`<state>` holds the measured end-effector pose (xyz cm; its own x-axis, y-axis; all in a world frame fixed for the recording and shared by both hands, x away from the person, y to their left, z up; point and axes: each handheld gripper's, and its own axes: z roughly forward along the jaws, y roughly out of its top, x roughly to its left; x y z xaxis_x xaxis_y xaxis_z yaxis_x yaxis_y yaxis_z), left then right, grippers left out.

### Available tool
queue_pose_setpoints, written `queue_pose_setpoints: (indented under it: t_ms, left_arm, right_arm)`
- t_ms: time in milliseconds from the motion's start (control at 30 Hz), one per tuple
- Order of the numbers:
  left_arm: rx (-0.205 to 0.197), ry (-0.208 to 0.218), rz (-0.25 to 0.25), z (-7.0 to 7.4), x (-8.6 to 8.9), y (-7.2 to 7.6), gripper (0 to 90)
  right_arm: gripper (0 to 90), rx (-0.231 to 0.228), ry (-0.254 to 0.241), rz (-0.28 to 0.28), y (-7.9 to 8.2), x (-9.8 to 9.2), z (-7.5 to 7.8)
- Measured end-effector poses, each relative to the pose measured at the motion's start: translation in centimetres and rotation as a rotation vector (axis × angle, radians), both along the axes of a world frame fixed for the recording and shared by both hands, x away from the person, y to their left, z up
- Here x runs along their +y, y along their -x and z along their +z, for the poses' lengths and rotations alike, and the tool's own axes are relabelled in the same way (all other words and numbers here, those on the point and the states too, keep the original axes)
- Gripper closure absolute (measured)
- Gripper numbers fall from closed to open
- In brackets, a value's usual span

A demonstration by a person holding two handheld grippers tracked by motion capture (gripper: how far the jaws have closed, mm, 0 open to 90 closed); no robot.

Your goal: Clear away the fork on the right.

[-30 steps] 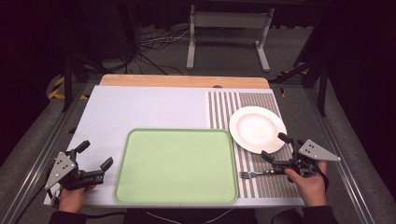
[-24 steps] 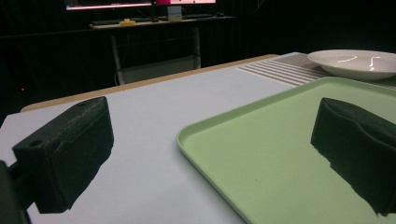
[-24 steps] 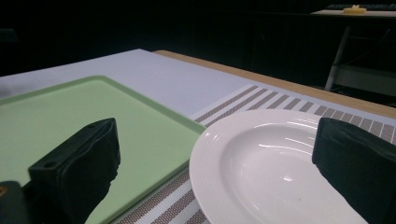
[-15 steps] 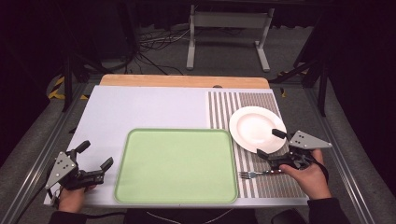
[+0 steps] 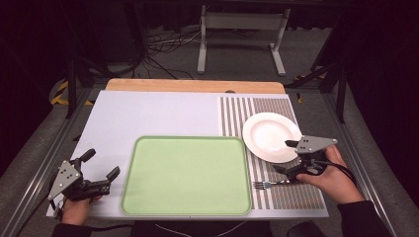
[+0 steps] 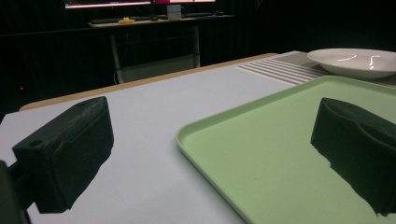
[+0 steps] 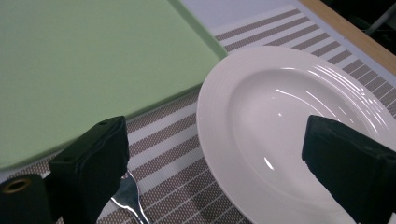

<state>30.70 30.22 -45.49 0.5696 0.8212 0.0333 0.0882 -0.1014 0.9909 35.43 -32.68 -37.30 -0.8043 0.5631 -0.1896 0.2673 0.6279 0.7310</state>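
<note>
Covering the table's middle, the green tray lies flat, with the striped mat at its 3 o'clock bearing the white plate and fork. Right gripper spreads its jaws above plate and fork; left gripper, jaws apart, sits at the tray's 9 o'clock.

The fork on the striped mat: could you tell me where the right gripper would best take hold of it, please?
Probably the handle. The fork lies flat on the striped mat, tines toward the green tray, handle toward the open right gripper. Coming down from above, jaws either side of the thin handle, seems safest.
</note>
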Motion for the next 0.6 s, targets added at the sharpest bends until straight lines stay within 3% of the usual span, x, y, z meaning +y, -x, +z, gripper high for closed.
queue_pose_setpoints:
  t_ms: [133, 233, 267, 600]
  left_arm:
    - [0.003, -0.003, -0.001, 0.0, 0.0, 0.0, 0.0]
    - [0.002, -0.003, -0.001, 0.0, 0.0, 0.0, 0.0]
    - [0.001, -0.001, 0.000, 0.0, 0.0, 0.0, 0.0]
    - [0.001, -0.004, -0.001, 0.0, -0.1, 0.0, 0.0]
  right_arm:
    - [8.5, 0.024, 0.048, 0.016, -0.1, 0.2, 0.1]
    - [9.6, 0.048, 0.105, 0.032, -0.2, 0.4, 0.0]
    - [9.8, 0.067, 0.146, 0.049, -0.3, 0.5, 0.0]
    - [11.4, 0.141, 0.278, 0.121, -1.0, 1.5, -0.3]
